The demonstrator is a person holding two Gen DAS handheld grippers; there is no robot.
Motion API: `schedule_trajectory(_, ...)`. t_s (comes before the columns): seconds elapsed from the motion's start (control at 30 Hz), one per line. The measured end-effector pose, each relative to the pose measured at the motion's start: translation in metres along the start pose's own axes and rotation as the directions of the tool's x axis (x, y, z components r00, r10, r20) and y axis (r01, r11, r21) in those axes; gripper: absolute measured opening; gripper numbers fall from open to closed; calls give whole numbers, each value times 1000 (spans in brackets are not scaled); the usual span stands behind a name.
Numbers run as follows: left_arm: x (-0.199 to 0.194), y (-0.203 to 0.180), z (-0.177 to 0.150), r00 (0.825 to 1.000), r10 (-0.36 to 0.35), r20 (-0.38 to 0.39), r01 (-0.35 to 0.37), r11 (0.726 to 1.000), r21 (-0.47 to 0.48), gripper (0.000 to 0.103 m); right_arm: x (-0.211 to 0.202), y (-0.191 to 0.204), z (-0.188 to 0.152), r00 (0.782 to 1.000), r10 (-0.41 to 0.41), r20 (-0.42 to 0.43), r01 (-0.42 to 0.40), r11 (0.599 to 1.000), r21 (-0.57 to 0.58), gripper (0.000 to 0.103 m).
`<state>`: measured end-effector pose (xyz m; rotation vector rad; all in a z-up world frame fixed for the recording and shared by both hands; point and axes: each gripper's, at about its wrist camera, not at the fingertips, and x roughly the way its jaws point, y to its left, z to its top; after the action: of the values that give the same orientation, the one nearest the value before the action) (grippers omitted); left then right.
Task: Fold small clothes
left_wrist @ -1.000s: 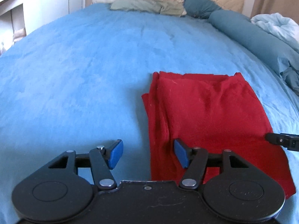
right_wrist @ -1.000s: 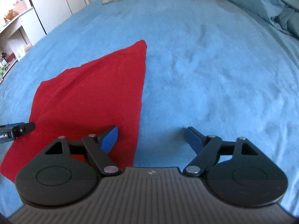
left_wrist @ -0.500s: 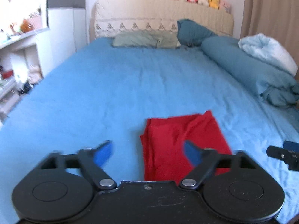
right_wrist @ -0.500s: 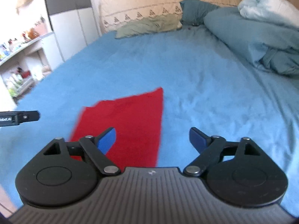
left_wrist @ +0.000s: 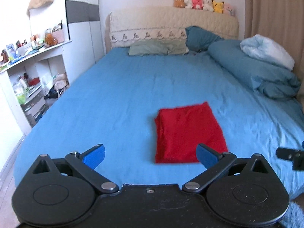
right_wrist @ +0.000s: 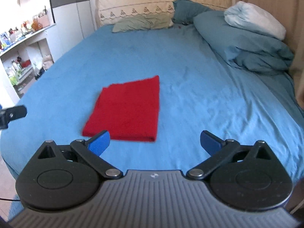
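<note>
A red cloth (left_wrist: 188,133) lies folded into a flat rectangle on the blue bed (left_wrist: 123,98), near its foot end. In the right wrist view the same red cloth (right_wrist: 127,108) sits left of centre on the bed (right_wrist: 199,95). My left gripper (left_wrist: 150,155) hangs above and short of the cloth, its blue pads wide apart with nothing between them. My right gripper (right_wrist: 154,142) is likewise raised and back from the cloth, open and empty. Each gripper's tip shows at the edge of the other's view.
A rolled teal duvet (left_wrist: 256,72) with a pale blue blanket (left_wrist: 266,51) lies along the bed's right side. Pillows (left_wrist: 157,47) and a headboard with plush toys (left_wrist: 203,3) are at the far end. Cluttered white shelves (left_wrist: 28,72) stand to the left.
Both grippers have risen and pulled back from the red cloth, which now looks smaller and farther off. The left jaws have spread wider. The cloth stays folded on the bed.
</note>
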<state>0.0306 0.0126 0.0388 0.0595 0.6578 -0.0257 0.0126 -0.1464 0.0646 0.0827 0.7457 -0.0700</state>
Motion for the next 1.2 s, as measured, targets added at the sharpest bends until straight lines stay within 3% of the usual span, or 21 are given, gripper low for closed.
schedule_trajectory(0.2,-2,-7,-28,998,-10,-63,11,1000,5,103,-2,3,-25,999,-26,-36,26,1000,-9,103)
schedule_trajectory(1.2,-14,-12,-32,999,-36,-21,36,999,28,103,-10,5,-32,999,-43,-23,43,999,4,103)
